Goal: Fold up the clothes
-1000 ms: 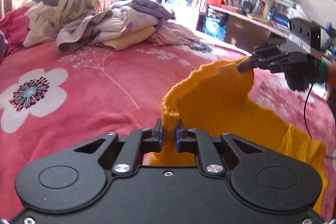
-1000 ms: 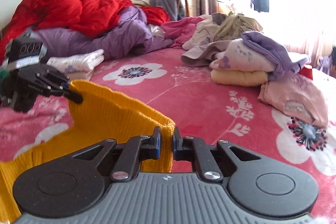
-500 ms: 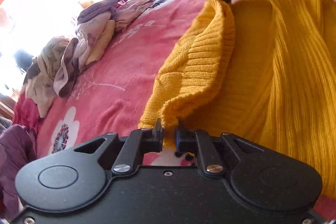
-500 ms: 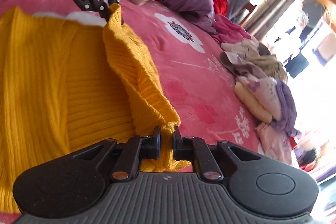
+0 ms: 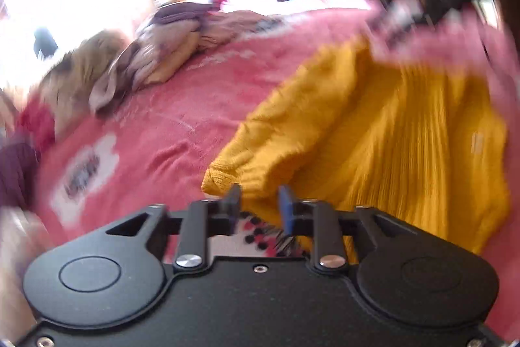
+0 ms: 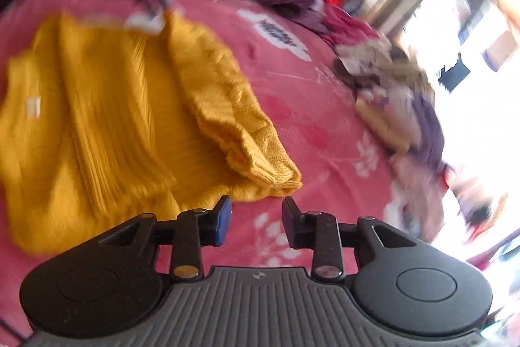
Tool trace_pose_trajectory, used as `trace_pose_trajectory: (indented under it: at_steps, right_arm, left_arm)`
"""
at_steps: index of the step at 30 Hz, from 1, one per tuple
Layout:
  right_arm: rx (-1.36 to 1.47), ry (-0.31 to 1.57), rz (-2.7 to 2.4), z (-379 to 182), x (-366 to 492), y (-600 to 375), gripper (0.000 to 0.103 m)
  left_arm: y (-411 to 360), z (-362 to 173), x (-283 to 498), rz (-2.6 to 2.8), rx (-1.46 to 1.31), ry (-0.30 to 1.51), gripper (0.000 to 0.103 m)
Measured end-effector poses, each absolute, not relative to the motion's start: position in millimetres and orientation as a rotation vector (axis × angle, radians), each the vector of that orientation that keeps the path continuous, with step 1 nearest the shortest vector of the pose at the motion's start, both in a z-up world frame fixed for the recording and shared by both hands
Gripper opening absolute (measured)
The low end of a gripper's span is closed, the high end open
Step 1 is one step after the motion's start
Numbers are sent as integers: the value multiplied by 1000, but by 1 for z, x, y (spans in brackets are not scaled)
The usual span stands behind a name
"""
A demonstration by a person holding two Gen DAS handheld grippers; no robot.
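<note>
We see the yellow sweater point(image 5: 390, 126) lying on the pink bedspread point(image 5: 182, 106), one edge folded over. Both our left gripper point(image 5: 260, 204) and right gripper point(image 6: 256, 212) have just been opening; their jaws stand spread, nothing pinched between them.

The left hand-held gripper point(image 5: 260, 204) tilts downward, its jaws just having been opening, nothing pressed between the pads. The right hand-held gripper point(image 6: 256, 213) also tilts downward, jaws likewise just parted, gap empty.
</note>
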State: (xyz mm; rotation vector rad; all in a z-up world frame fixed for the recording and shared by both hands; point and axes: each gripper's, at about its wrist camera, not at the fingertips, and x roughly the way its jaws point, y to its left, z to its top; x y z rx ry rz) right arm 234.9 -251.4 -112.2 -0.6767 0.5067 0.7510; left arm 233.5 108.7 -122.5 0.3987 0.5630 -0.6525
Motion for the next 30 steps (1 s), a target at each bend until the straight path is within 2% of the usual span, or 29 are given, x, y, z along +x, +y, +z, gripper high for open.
trace_pose_trajectory:
  at_steps: [1, 2, 4, 7, 9, 10, 11, 12, 18, 24, 25, 27, 28, 30]
  right_arm:
    - [-492, 564, 745, -108, 247, -258, 47]
    - [-318, 610, 728, -106, 259, -264, 58]
    - [-7, 689, 695, -110, 281, -275, 68]
    - [282, 771, 606, -125, 305, -281, 68]
    - [323, 809, 581, -137, 313, -275, 60]
    - [324, 820, 579, -140, 315, -271, 44]
    - [305, 827, 584, -143, 316, -266, 31]
    - [296, 833, 588, -145, 317, -263, 28]
    - [366, 836, 605, -144, 320, -268, 26]
    - [442, 907, 609, -158, 335, -269, 27]
    - [460, 913, 609, -160, 337, -270, 27]
    - [504, 898, 611, -160, 339, -274, 21]
    - [521, 882, 615, -159, 341, -277, 12]
    - [555, 831, 607, -155, 347, -285, 11]
  left_arm:
    - [120, -119, 244, -623, 232, 599, 51]
    - [131, -118, 255, -587, 85, 636, 51]
    - [143, -122, 276, -523, -122, 701, 51]
    - [149, -135, 301, -477, -319, 793, 50]
    - [146, -147, 313, -457, -411, 873, 45]
    - [145, -152, 317, -449, -454, 908, 34]
    - [143, -154, 316, -453, -475, 915, 31]
    - [142, -156, 315, -464, -505, 919, 31]
    - [156, -165, 299, -464, -768, 934, 30]
    - [140, -177, 309, -406, -747, 1007, 30]
    - [137, -172, 310, -402, -703, 988, 11]
    - [132, -159, 314, -431, -627, 928, 7]
    - [134, -152, 319, -448, -641, 890, 7]
    - [138, -140, 328, -461, -646, 833, 7]
